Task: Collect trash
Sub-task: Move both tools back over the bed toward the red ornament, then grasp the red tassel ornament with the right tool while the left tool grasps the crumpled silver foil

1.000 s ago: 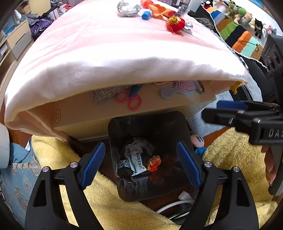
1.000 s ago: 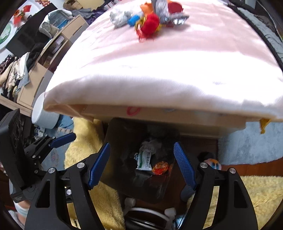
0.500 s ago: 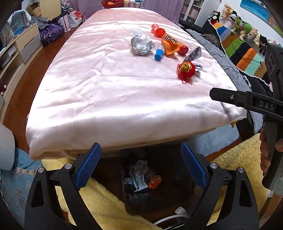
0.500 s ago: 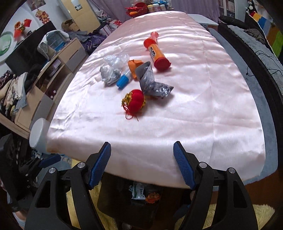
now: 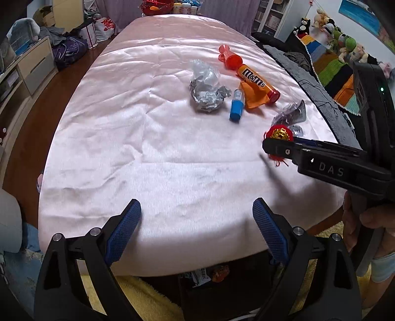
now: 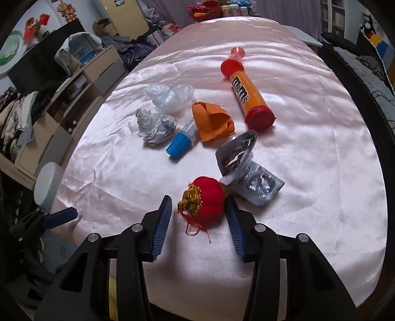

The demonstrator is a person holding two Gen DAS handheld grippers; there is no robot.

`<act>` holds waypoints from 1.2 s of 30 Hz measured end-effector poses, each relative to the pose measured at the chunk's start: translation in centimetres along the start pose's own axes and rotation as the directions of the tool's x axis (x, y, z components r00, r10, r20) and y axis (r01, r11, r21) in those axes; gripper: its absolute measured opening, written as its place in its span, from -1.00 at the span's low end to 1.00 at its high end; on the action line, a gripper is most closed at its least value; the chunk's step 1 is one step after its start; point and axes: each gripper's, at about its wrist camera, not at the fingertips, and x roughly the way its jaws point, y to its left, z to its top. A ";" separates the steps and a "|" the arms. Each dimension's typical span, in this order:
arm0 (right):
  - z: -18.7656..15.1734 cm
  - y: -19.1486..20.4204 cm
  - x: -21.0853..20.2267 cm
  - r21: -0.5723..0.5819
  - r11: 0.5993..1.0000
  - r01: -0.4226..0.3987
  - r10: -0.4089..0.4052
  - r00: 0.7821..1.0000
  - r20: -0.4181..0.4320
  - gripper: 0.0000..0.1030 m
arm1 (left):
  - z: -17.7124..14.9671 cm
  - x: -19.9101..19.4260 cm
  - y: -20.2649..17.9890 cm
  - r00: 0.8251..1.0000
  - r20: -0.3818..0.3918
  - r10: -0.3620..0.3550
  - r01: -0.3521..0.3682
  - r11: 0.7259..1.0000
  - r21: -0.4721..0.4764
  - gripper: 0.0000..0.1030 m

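Observation:
On the pink cloth-covered table lie a red lantern ornament, silver wrappers, an orange paper scrap, a blue-capped tube, crumpled foil, clear plastic and an M&M's tube. My right gripper is open, its jaws on either side of the lantern. My left gripper is open and empty over the table's near edge. The black trash bin shows below that edge with wrappers inside.
Drawers and piled clothes stand on the left. A dark couch with a striped blanket and plush toys runs along the right. A yellow fluffy rug lies under the bin. Bottles stand at the table's far end.
Both grippers rose from the bin to table height. The right gripper moved forward until its jaws straddle the red lantern.

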 end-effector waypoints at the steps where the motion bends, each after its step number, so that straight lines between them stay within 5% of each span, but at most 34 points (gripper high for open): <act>1: 0.2 0.0 0.2 -0.018 1.000 0.023 -0.023 1.000 0.005 -0.33 | 0.5 0.2 0.0 1.000 0.002 -0.001 0.001 1.000 0.003 0.69; 19: 2.2 -2.7 0.1 -0.051 0.999 0.006 -0.004 0.999 0.035 -0.34 | 10.6 4.9 -0.1 0.997 0.069 -0.026 0.026 1.000 0.007 0.44; 29: 2.4 -3.5 0.3 -0.038 0.999 -0.022 0.024 0.999 0.033 -0.34 | 12.1 8.2 -1.1 0.999 0.039 -0.008 0.006 0.999 0.047 0.25; 31: 2.2 -3.6 0.3 -0.029 0.999 -0.039 0.040 0.999 0.028 -0.34 | 12.2 8.3 -1.2 0.999 0.041 0.011 -0.013 0.998 0.060 0.15; 33: 2.1 -3.7 0.3 -0.023 0.999 -0.048 0.048 0.998 0.026 -0.34 | 12.4 8.3 -1.1 0.999 0.038 0.005 -0.007 0.998 0.061 -0.26; 36: 2.0 -3.7 0.0 -0.021 0.999 -0.046 0.047 0.998 0.030 -0.34 | 12.2 7.9 -0.7 1.000 0.025 -0.007 0.005 0.999 0.054 -0.52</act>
